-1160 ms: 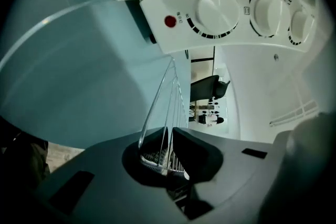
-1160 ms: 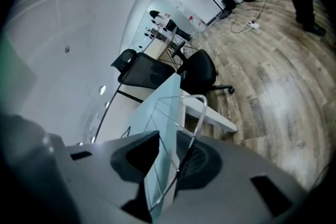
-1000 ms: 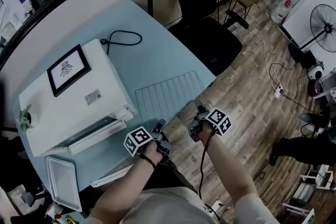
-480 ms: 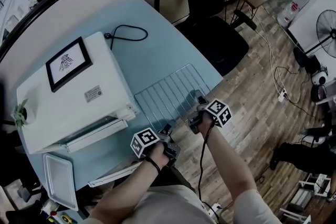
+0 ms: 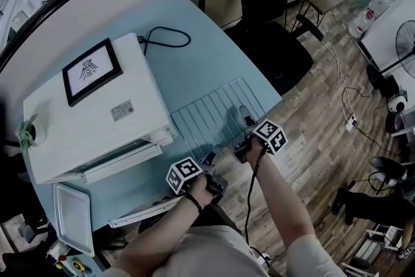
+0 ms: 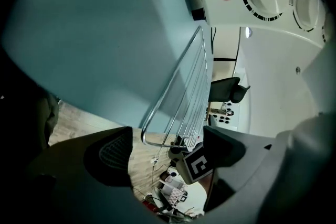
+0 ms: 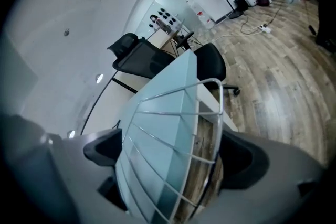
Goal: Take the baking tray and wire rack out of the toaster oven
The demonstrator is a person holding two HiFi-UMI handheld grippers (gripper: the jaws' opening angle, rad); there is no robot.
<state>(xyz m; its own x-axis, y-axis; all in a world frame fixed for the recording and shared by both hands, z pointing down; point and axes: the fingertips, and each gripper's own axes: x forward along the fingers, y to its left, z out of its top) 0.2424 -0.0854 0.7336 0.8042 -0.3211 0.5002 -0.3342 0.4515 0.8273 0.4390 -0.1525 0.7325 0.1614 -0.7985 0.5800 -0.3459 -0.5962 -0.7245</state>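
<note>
Both task items are out of the toaster oven (image 5: pixel 91 120), so the task reads as essentially complete. The wire rack (image 5: pixel 214 115) lies flat on the surface (image 5: pixel 194 55), directly ahead of both grippers and just beside the oven's right side. The baking tray (image 5: pixel 72 220) lies on the surface well apart to the left of the left hand-held gripper (image 5: pixel 211 162), past the oven's front. The left hand-held gripper stands with its jaws wide. In its own view the near corner of the rack sits just ahead of the gap between the pads, and neither pad presses on it. The right hand-held gripper (image 5: pixel 245 123) is also spread wide. The rack's near edge runs between its jaws, with the outer rail close to the right pad, but no grip is evident. Judged from this layout, the only step left is to draw both grippers back clear of the rack. Compared with the earlier frame, both sets of jaws have just been opening, with the rack's edge between them, so the hold on the near edge is released. The rack, tray and oven keep the same arrangement on the surface.
</note>
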